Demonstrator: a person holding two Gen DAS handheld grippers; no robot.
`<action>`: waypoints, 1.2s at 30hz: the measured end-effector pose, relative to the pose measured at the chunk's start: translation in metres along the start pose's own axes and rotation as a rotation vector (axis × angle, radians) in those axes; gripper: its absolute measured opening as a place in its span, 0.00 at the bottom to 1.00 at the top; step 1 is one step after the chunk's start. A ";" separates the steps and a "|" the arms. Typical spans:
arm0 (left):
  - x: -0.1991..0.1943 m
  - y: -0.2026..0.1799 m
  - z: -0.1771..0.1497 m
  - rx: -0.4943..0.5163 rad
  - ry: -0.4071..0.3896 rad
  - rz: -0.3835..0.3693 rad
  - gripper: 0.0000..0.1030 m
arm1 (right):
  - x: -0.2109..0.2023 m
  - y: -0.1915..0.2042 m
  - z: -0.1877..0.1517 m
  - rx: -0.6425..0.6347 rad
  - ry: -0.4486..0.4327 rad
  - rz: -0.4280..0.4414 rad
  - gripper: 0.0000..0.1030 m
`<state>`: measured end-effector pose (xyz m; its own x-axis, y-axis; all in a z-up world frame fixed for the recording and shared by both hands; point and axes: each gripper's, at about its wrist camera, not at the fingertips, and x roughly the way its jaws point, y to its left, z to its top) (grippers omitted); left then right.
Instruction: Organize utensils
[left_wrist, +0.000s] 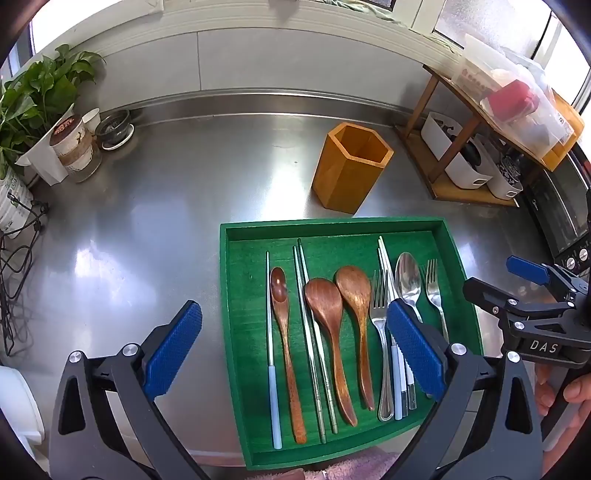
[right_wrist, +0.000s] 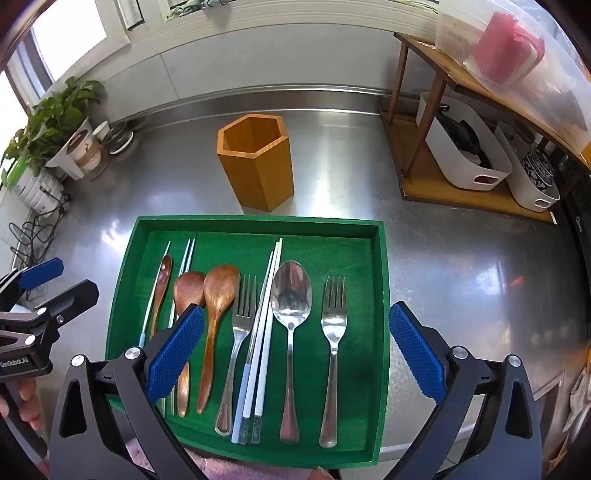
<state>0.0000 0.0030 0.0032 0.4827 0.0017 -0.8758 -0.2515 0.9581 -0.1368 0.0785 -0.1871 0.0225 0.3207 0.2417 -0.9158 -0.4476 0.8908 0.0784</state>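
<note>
Start of sorting, nothing picked; left gripper (left_wrist: 293, 347) and right gripper (right_wrist: 295, 347) both spread wide, empty, above green wooden tray (right_wrist: 382, 295) of mixed utensils on steel desk (right_wrist: 461, 258); next: pinch 1 handle, carry to empty hexagonal wooden holder (right_wrist: 258, 166) behind tray.

Steel worktop (right_wrist: 424, 258): green tray (right_wrist: 382, 295) at near edge, wooden hexagonal holder (right_wrist: 258, 173) just behind it, wooden rack (right_wrist: 424, 184) at right, potted plant (right_wrist: 55, 125) in far left corner.
</note>
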 end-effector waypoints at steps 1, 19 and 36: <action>0.001 -0.001 0.000 0.001 0.001 0.002 0.92 | 0.000 -0.001 0.001 0.000 -0.001 0.000 0.97; -0.001 -0.005 0.001 -0.002 -0.002 0.010 0.92 | -0.003 0.000 0.000 -0.001 -0.003 -0.004 0.97; 0.000 0.000 0.000 0.002 -0.001 0.013 0.92 | -0.005 0.001 0.002 -0.003 -0.004 -0.003 0.97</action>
<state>-0.0003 0.0027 0.0035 0.4805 0.0141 -0.8769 -0.2559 0.9586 -0.1248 0.0781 -0.1872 0.0277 0.3257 0.2404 -0.9144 -0.4487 0.8906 0.0744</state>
